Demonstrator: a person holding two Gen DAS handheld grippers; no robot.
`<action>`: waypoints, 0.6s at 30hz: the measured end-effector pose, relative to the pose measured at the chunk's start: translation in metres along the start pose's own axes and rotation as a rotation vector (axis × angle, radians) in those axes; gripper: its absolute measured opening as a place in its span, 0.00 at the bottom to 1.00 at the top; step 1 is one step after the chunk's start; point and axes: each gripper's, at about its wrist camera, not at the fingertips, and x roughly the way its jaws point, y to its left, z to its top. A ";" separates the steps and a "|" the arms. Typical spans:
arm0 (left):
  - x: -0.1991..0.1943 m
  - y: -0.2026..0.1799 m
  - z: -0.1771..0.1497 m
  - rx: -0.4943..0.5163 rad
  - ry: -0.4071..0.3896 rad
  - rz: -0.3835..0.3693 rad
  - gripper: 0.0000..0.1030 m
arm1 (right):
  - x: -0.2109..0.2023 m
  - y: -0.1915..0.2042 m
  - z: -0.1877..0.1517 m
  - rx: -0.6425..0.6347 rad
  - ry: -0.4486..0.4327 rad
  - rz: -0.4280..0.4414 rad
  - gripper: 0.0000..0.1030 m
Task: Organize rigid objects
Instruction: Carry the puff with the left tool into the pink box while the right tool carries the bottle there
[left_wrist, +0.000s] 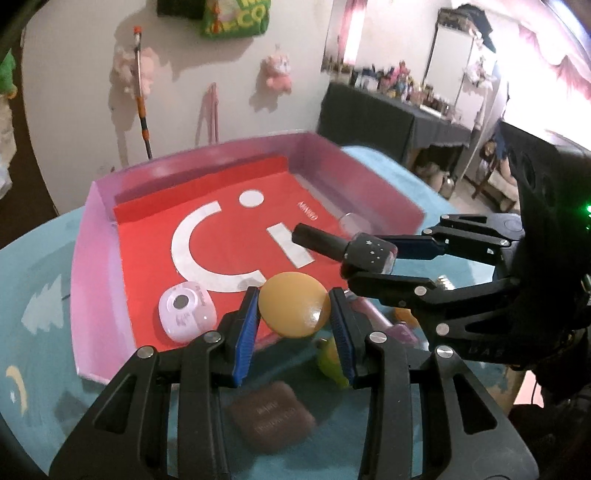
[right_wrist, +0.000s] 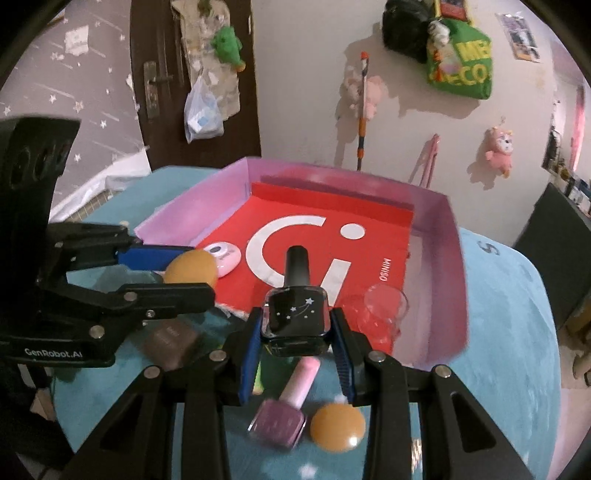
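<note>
My left gripper (left_wrist: 293, 314) is shut on an orange round disc (left_wrist: 293, 310), held above the near edge of the pink box (left_wrist: 96, 258) with a red bottom. It also shows in the right wrist view (right_wrist: 190, 271). My right gripper (right_wrist: 295, 332) is shut on a black nail polish bottle (right_wrist: 295, 314) with star marks, held over the box's near edge; the bottle also shows in the left wrist view (left_wrist: 347, 249). A white round device (left_wrist: 186, 310) and a clear glass (right_wrist: 384, 306) lie inside the box.
On the teal cloth (right_wrist: 517, 332) near the box lie a pink nail polish bottle (right_wrist: 288, 410), a second orange disc (right_wrist: 338, 426), a brown pad (left_wrist: 271, 415) and a yellow-green object (left_wrist: 330, 360). A wall with hanging toys stands behind the table.
</note>
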 end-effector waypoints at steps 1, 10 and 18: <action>0.006 0.003 0.003 0.007 0.016 -0.003 0.34 | 0.006 -0.001 0.002 -0.005 0.011 0.006 0.37; 0.040 0.015 0.011 0.054 0.108 -0.008 0.35 | 0.048 -0.007 0.016 -0.065 0.119 0.007 0.37; 0.059 0.020 0.012 0.062 0.159 0.006 0.35 | 0.067 -0.008 0.020 -0.109 0.186 0.001 0.37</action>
